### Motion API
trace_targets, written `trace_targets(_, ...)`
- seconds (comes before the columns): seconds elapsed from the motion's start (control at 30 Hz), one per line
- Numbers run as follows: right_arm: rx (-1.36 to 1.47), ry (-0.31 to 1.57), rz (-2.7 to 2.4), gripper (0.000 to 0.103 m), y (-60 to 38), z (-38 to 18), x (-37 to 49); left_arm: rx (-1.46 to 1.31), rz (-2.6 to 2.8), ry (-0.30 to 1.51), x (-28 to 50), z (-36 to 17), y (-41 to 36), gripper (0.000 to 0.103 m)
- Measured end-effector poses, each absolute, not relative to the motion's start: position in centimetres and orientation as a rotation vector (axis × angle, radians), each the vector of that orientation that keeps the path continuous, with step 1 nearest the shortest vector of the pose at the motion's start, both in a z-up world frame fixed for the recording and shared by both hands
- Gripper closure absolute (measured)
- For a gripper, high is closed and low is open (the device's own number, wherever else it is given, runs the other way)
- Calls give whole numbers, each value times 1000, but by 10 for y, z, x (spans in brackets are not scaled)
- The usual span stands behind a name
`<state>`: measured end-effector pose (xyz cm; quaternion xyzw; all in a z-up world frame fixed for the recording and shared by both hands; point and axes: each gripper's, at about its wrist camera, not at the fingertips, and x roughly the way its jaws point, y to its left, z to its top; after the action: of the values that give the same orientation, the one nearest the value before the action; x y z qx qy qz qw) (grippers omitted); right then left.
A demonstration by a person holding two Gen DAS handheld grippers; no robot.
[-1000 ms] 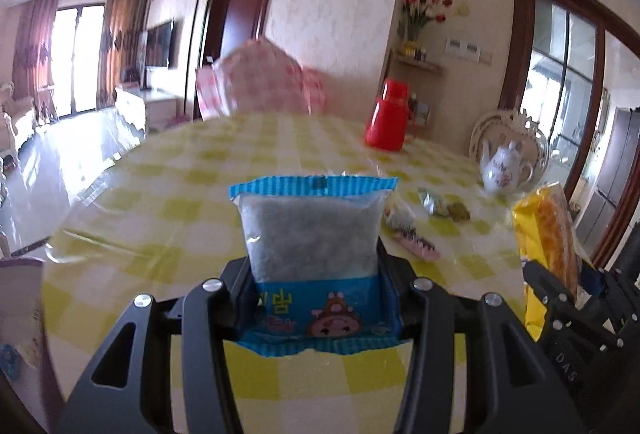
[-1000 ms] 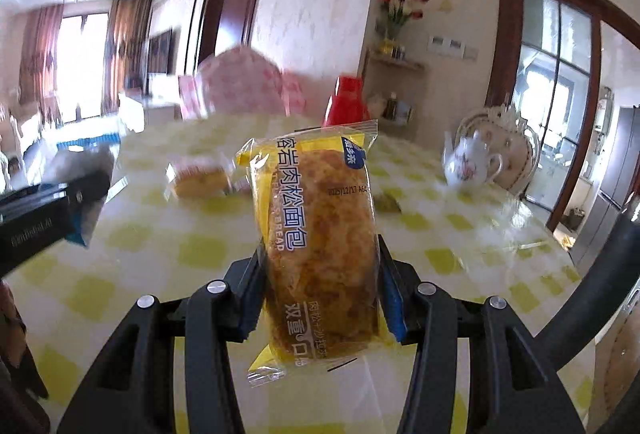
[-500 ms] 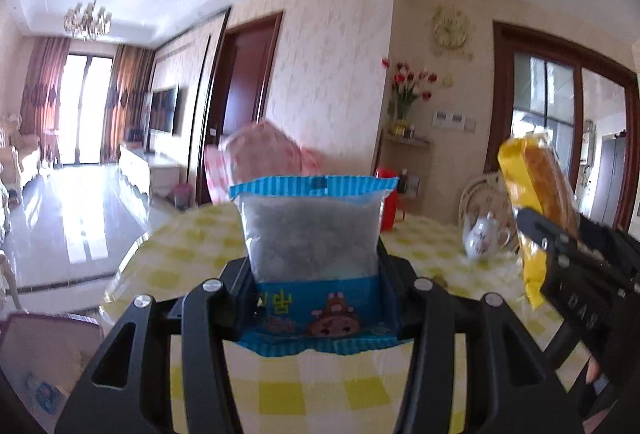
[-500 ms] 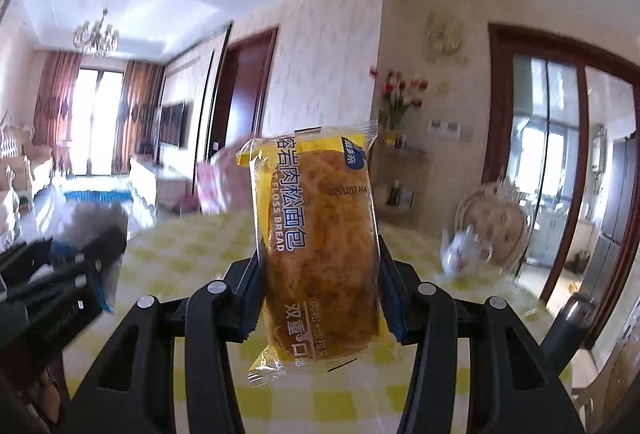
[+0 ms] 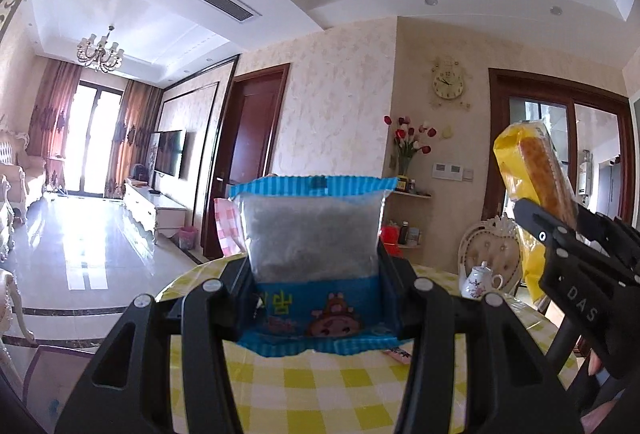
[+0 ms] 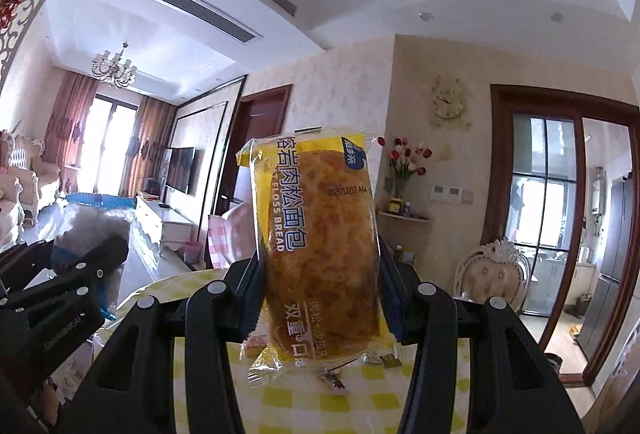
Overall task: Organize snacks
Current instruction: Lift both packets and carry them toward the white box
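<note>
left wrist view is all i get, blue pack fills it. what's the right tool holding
Observer: The right tool is shut on a yellow bread pack, held upright.
Operator: any print on it
Observer: Its front reads FLOSS BREAD, with a blue badge at the top corner.
Operator: anything on the table under it
Observer: A few small wrapped sweets lie on the yellow checked table just below it.
</note>
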<state>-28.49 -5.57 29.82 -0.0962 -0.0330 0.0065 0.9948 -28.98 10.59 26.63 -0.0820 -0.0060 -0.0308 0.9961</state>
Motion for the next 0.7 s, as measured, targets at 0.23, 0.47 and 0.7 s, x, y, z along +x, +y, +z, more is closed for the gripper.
trace_targets(0.23, -227, -30, 61, 54, -30, 291, -275, -180, -13, 20, -297, 258, 129, 54)
trace_targets(0.47, -258, -16, 112, 54, 1, 288, -270, -205, 52, 37, -295, 249, 163, 54)
trace_targets(0.7, -304, -11, 179, 54, 46, 282, -270, -221, 117, 62, -299, 235, 198, 54)
